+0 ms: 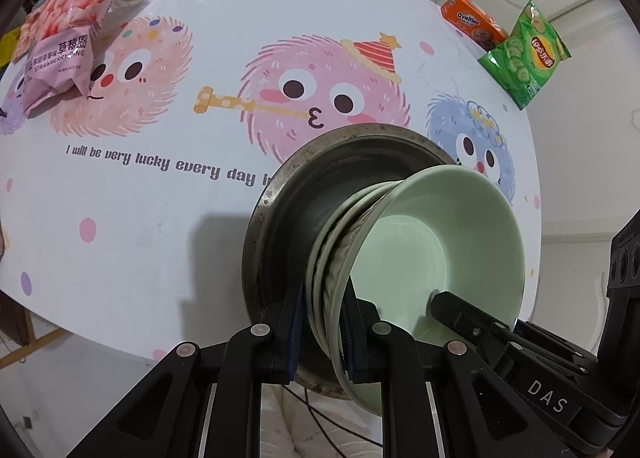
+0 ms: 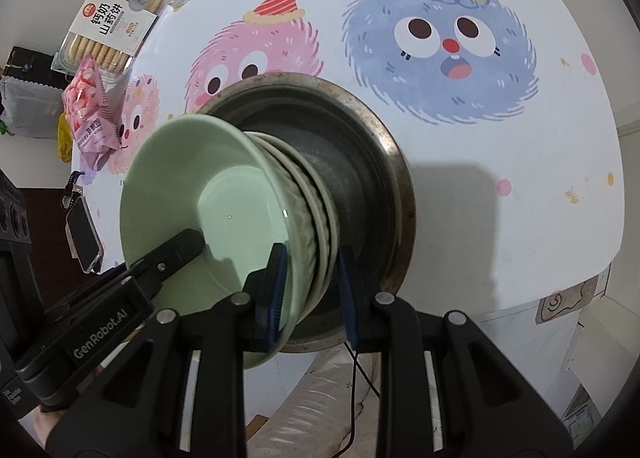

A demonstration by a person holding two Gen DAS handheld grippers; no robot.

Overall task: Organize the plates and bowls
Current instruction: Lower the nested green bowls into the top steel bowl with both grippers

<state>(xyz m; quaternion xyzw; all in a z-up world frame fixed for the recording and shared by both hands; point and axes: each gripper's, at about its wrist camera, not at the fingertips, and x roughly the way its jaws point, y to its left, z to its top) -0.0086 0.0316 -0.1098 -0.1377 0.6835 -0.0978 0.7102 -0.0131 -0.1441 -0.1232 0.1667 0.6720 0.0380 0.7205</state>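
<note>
While both tongs are clamped on the stack, treat it as one load and keep your two hands level with each other. The left tongs pinch the rims at the lower middle of the left wrist view, one pad inside the green bowl, the other outside the white plates under it. The right tongs do the same on the opposite side, low in the right wrist view. Beneath it all sits the dark metal pan, which hangs over the near edge of the worktop in both views. Whether the pan is touching the cloth I cannot tell. I judge the step to be setting the stack down: lower slowly, don't let the bowl tip, and open both tongs only once the pan sits flat, well clear of the edge.
</note>
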